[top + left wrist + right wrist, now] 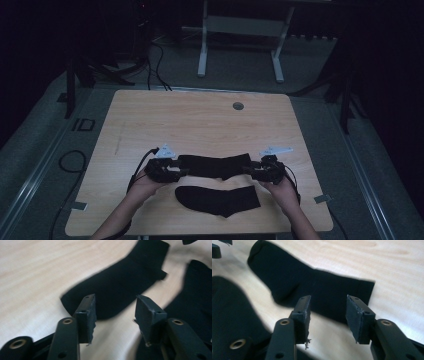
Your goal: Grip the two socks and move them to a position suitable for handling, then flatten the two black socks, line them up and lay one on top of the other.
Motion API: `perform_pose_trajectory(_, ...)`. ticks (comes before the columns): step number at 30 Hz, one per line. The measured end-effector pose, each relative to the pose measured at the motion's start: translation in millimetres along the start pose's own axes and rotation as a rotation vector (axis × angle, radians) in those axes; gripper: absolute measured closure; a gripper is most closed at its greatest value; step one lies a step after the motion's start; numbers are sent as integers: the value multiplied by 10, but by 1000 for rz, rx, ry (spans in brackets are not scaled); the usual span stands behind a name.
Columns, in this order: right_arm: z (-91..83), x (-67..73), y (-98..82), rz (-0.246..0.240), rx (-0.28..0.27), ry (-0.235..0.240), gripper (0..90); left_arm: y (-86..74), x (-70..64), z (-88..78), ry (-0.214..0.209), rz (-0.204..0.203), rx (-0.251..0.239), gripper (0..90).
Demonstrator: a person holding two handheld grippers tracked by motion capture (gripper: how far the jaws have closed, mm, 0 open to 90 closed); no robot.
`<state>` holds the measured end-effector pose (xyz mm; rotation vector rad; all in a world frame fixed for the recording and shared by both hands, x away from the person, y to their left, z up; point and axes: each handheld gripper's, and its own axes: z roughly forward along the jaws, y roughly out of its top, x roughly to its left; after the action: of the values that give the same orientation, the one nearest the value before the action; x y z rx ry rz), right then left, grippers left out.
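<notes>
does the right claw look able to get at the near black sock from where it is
Probably yes: the right claw is open with nothing between its jaws, and the near black fabric sock lies flat on bare wooden table just beside it.

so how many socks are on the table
2. One sock lies flat between the two grippers; the other sock lies nearer the person, by the table's front edge.

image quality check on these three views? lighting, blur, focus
High view: room dim, only the table lit; black socks and tools merge into dark shapes, low detail. Left gripper view: bright, motion blur smears the far sock edges; jaws sharper. Right gripper view: jaws crisp, sock slightly soft, wood near the top washed out.
</notes>
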<state>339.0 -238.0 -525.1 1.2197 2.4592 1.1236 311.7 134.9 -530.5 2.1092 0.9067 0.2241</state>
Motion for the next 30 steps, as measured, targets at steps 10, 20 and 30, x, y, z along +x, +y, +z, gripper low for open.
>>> perform_pose_trajectory(10,-172,102,-453,1,68,4,522,-318,-159,-77,-12,-35,67,470)
perform_pose_trajectory(20,-174,210,-595,-25,120,-44,617,-426,-215,-5,8,-22,101,585)
perform_pose_trajectory(30,-163,254,-608,-39,114,-72,805,-430,-286,47,-4,-2,131,820)
